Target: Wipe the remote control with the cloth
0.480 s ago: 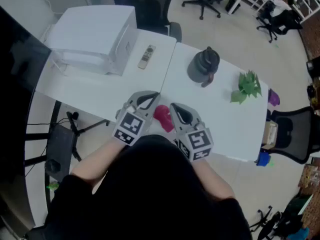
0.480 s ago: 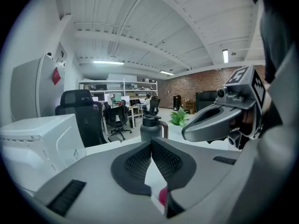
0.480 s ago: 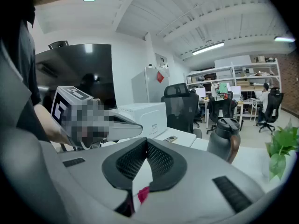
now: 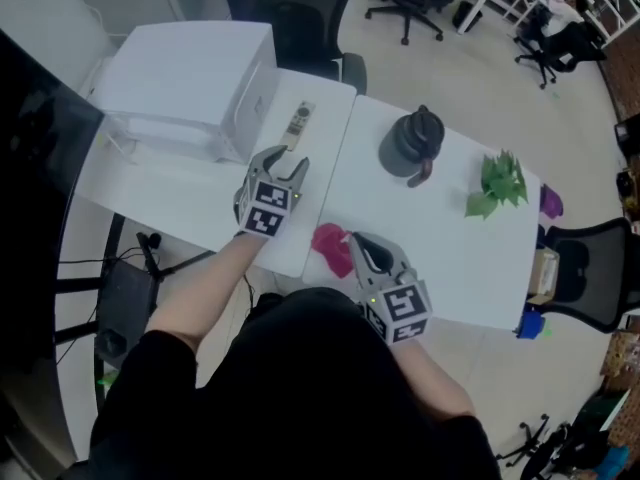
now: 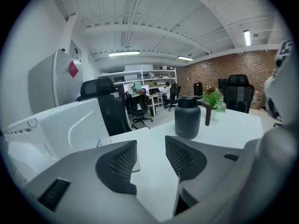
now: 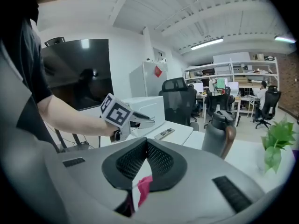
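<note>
Ease left gripper (image 4: 291, 164), jaws apart and empty, square over remote control (image 4: 298, 118) lying just ahead on table (image 4: 455, 228) beside white box (image 4: 185, 73), pinching its narrow sides, with right gripper (image 4: 354, 240) clamped on pink cloth (image 4: 328, 244) near front edge.

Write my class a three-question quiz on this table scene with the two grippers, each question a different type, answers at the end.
1. True or false: the left gripper has closed on the remote control.
2. The right gripper is shut on: A) a leaf, B) the pink cloth, C) a handle?
3. Fill in: between the remote control and the green plant stands a dark ____.
Key: 1 false, jaws apart, short of it; 2 B; 3 jug.
</note>
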Available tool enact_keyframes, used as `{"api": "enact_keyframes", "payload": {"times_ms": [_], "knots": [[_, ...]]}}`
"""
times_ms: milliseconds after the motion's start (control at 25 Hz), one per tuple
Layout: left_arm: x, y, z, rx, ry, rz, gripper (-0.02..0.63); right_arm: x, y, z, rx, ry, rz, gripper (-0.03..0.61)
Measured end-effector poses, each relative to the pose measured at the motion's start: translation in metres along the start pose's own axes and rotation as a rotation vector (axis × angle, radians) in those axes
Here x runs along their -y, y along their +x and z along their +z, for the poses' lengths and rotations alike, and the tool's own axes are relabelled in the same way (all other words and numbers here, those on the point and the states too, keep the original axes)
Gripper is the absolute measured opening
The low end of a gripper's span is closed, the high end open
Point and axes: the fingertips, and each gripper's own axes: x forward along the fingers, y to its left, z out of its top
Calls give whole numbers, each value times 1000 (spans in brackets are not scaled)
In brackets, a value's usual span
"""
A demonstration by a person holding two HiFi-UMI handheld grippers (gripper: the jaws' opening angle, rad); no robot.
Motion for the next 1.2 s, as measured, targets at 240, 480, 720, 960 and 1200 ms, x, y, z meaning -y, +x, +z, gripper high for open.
{"api": "enact_keyframes", "payload": {"times_ms": [240,480,720,960,1200], "knots": [[-37,79,-36,-136,-43,60,255,11,-4,-3,-13,4,-39,9],[-56,137,-77,-270,-71,91,258,22,-11,-15,-43,41,-82,9],[-66,167,-114,-379,-131,106,256,34,-20,-24,-75,72,-127,9],[-65,175,-123,-399,-179,96,253,37,-23,-28,-79,72,-127,9],[-63,168,-124,-431,-188,84,212,35,-23,-30,-78,77,-124,9]]}}
